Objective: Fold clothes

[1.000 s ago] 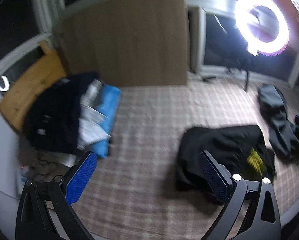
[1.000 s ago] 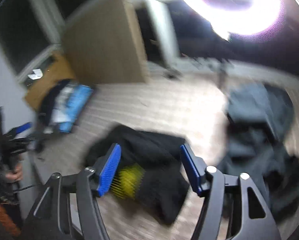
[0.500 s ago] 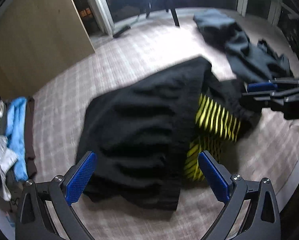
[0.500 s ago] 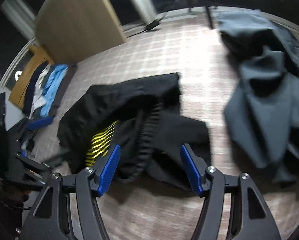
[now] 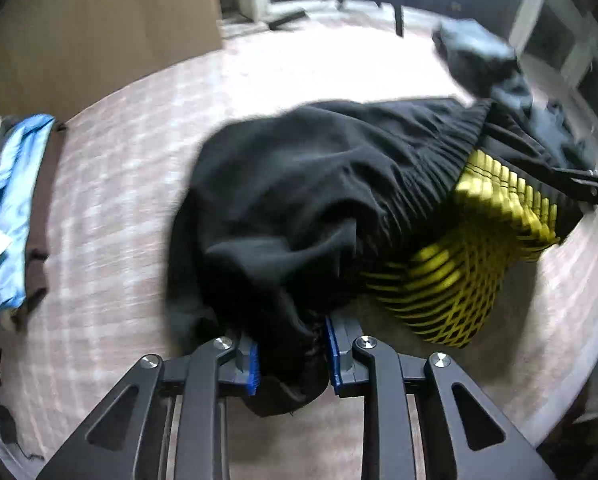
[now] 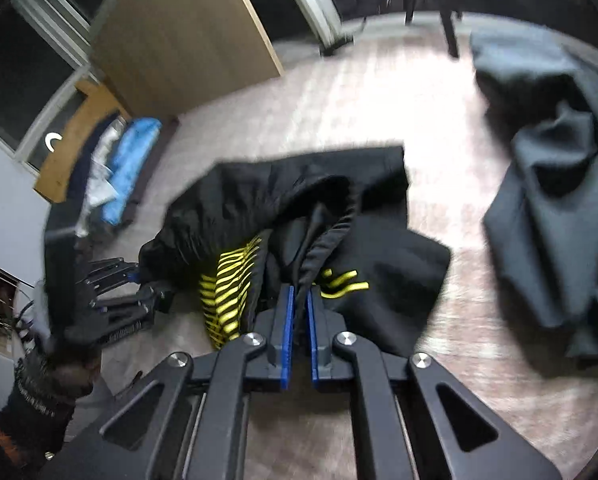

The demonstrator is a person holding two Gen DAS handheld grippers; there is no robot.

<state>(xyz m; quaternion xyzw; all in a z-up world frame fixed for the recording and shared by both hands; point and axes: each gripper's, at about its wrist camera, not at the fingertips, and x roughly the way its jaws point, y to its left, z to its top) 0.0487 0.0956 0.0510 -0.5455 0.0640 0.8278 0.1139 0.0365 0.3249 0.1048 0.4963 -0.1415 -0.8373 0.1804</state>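
My left tongs [image 5: 292,354] have just been closing and now pinch a bunched fold at the near edge of the black garment [image 5: 319,184]; cloth fills the gap between the blue pads [image 5: 252,364], so the jaws stop short of meeting. My right tongs [image 6: 300,332] have likewise just been closing and now stand almost fully shut on a thin, ribbed black edge of the same garment, beside its yellow-striped mesh lining [image 6: 227,292].

The garment lies crumpled in a heap on the pale checked surface [image 5: 111,184] that carries everything here; whether it is a bed, a mat or a rug I cannot tell. The lining is turned outward on the side toward my right tongs, so the piece is not yet laid flat. I judge that I hold two separate points of its border so that lifting and spreading them apart will open the heap into a sheet that can be folded. The left grip takes a thick wad, which may slip or drag hidden layers; the right grip takes one thin hem, which should hold firmly.

A second, grey garment [image 6: 555,184] lies well apart on the far right side, untouched and equally crumpled. A stack of blue, white and dark clothes [image 6: 119,176] sits at the left edge, near a wooden panel [image 6: 179,36], and looks like the place for finished pieces.

No brand, label or legible writing shows on any cloth; the yellow marks [image 6: 341,282] near my right tongs are stripes, not letters. The views are motion-blurred.
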